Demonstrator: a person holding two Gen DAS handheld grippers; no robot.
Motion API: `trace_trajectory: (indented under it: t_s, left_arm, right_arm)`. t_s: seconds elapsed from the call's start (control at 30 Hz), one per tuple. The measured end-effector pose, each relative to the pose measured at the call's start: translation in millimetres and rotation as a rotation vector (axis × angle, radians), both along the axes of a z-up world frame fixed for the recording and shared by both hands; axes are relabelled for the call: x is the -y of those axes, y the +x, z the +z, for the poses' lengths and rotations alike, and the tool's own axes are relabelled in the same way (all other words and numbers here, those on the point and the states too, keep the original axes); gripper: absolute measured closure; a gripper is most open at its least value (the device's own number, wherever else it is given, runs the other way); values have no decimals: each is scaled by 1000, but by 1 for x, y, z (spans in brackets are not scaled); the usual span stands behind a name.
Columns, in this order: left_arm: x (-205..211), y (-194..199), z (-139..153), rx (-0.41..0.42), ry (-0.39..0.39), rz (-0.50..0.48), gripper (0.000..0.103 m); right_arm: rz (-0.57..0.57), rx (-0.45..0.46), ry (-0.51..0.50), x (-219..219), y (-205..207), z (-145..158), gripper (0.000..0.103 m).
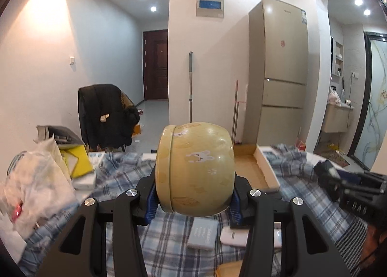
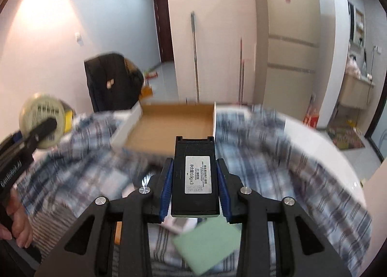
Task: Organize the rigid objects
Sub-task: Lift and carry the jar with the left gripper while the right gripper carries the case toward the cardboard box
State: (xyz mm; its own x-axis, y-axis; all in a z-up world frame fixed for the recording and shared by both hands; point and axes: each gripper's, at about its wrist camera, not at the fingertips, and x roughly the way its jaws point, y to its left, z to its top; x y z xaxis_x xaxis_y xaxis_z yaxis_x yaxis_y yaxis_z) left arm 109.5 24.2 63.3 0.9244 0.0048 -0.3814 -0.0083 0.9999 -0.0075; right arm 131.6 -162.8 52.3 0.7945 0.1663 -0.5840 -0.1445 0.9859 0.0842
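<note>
My left gripper [image 1: 194, 198] is shut on a round yellow tin [image 1: 194, 168] with a rabbit print, held on its side above the plaid cloth. The tin also shows in the right wrist view [image 2: 42, 119], at the far left. My right gripper [image 2: 194, 192] is shut on a flat black box [image 2: 194, 175] with a white label, held just in front of an open cardboard tray [image 2: 169, 124]. The tray also shows in the left wrist view [image 1: 251, 168], behind the tin to its right. The right gripper with its black box [image 1: 326, 175] shows at the right of the left wrist view.
A blue plaid cloth [image 1: 121, 180] covers the table. On it lie a white plastic bag [image 1: 36, 180], a yellow box [image 1: 77, 160], a pale blue packet [image 1: 202, 233], a white case [image 1: 233, 237] and a green card [image 2: 210, 245]. A chair with a black jacket [image 1: 106, 114] and a fridge [image 1: 278, 71] stand behind.
</note>
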Motion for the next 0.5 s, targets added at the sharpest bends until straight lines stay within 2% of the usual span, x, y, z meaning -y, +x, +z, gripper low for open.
trace_trajectory:
  t_s: [0.13,0.27,0.3,0.4,0.5]
  left_arm:
    - [0,18,33,20,26,-2,53]
    - [2,41,67,37,-14,-7,53]
    - [2,41,77,75,-31,11,53]
    - [7,43,92,148,-46,-1,53]
    - [12,69,88,112,-32,-38,53]
  right_arm:
    - [-20,72,23,0,19,30,70]
    - [-36,109,91,-5,51,58,70]
    - [-46,127,120,-4,57,63,70]
    - [-62,181,145,-11,73,81,70]
    - [-59,188,159,-20,90,86,70]
